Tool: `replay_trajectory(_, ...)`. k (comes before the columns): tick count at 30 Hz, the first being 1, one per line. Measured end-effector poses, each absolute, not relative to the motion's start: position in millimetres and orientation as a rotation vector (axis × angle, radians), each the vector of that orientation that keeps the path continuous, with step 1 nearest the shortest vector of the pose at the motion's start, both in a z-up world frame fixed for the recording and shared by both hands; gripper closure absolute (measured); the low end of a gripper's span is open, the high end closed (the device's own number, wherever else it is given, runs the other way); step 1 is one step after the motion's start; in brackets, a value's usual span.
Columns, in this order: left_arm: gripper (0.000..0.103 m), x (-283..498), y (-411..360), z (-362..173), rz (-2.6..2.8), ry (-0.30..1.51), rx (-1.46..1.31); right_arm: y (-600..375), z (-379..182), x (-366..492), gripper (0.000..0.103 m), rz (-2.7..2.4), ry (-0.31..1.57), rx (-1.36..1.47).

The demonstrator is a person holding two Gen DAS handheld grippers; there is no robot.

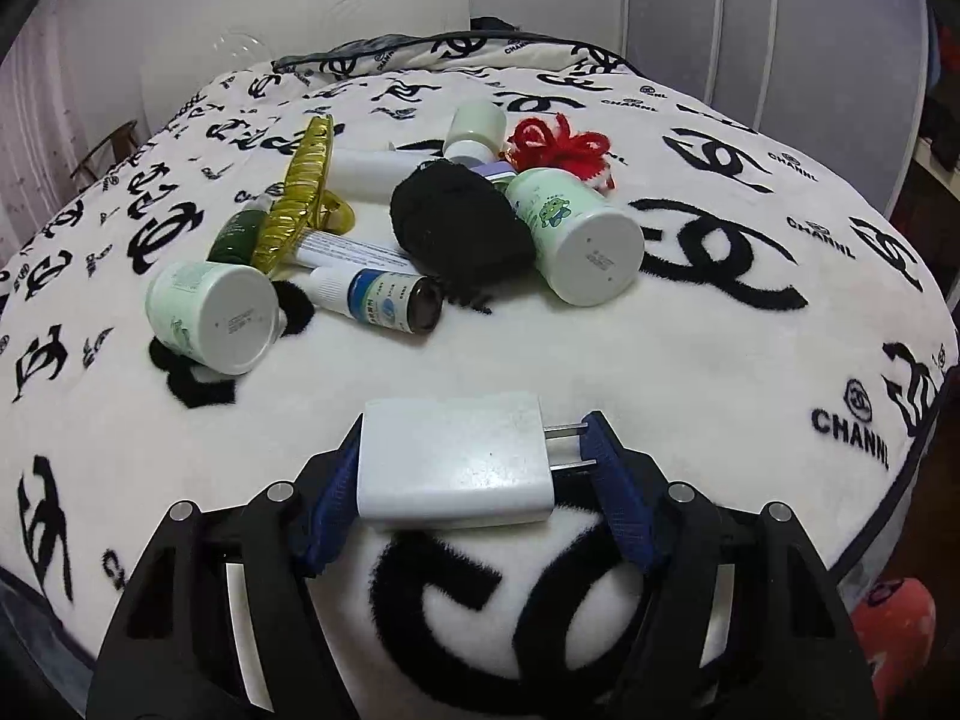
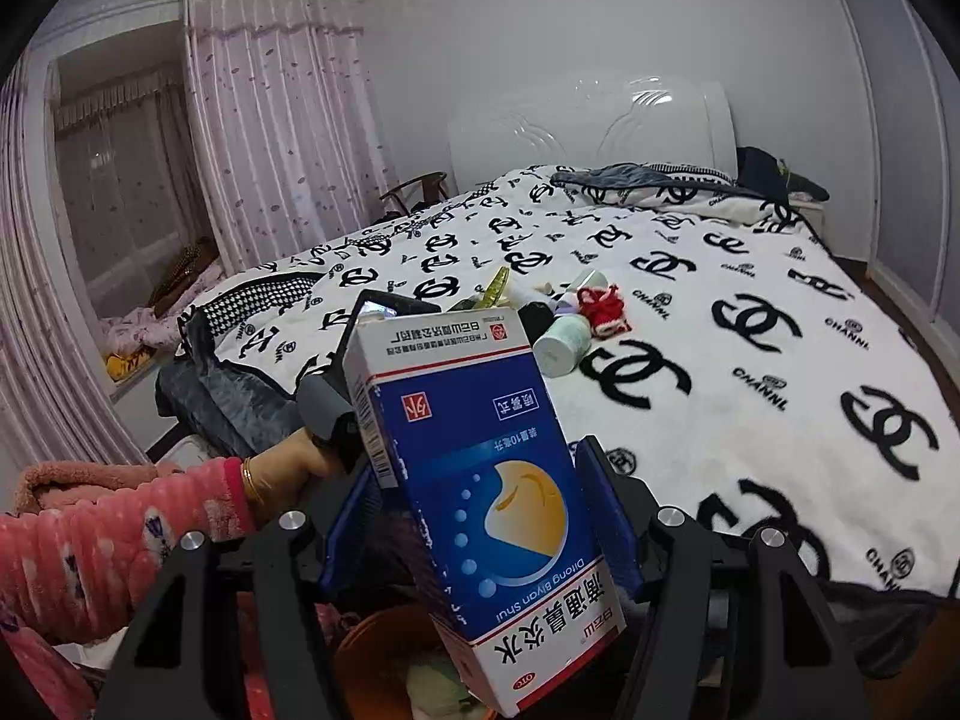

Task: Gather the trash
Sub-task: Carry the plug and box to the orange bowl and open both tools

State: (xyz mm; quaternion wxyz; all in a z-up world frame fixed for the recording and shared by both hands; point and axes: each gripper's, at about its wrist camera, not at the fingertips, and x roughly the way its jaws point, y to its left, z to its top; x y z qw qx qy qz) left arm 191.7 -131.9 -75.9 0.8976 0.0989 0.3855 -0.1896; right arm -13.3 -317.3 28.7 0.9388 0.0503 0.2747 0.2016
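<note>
Now, left gripper (image 1: 474, 468) clamped on white charger (image 1: 456, 462), bottle pile (image 1: 384, 228) at 12 o'clock, right gripper (image 2: 486, 516) squeezing blue medicine box (image 2: 480, 480) above blanket (image 2: 750, 420).

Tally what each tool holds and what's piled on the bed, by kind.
Bottles, jars, tubes: 7
Hair claw: 1
Black cloth: 1
Red yarn: 1
Charger, left tool: 1
Box, right tool: 1
Total: 12, purple scrap uncounted.
</note>
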Motion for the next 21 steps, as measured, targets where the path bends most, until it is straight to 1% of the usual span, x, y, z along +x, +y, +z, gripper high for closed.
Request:
replay_trajectory(6,0.036,171.2,-113.0,-59.6,-0.418,0.768,0.163,-306.6,19.7,-17.0,0.040,0.425,0.582,0.096)
replay_trajectory(9,0.036,143.2,-94.5,-47.0,-0.454,0.739,0.137,-298.0,10.4,-20.4,0.040,0.442,0.606,0.088)
replay_trajectory(13,0.036,100.0,-74.8,-42.9,-0.519,0.731,0.155,-280.2,-15.4,-24.0,0.040,0.472,0.678,0.076)
replay_trajectory(17,0.036,51.6,-55.6,-56.8,-0.579,0.760,0.178,-253.0,-66.6,-20.5,0.040,0.516,0.832,0.069)
replay_trajectory(20,0.036,30.3,-45.0,-87.2,-0.607,0.856,0.168,-235.7,-111.7,-15.5,0.040,0.522,0.966,0.078)
replay_trajectory(21,0.036,26.7,-42.5,-100.8,-0.615,0.900,0.161,-228.1,-136.6,-11.4,0.040,0.518,1.043,0.090)
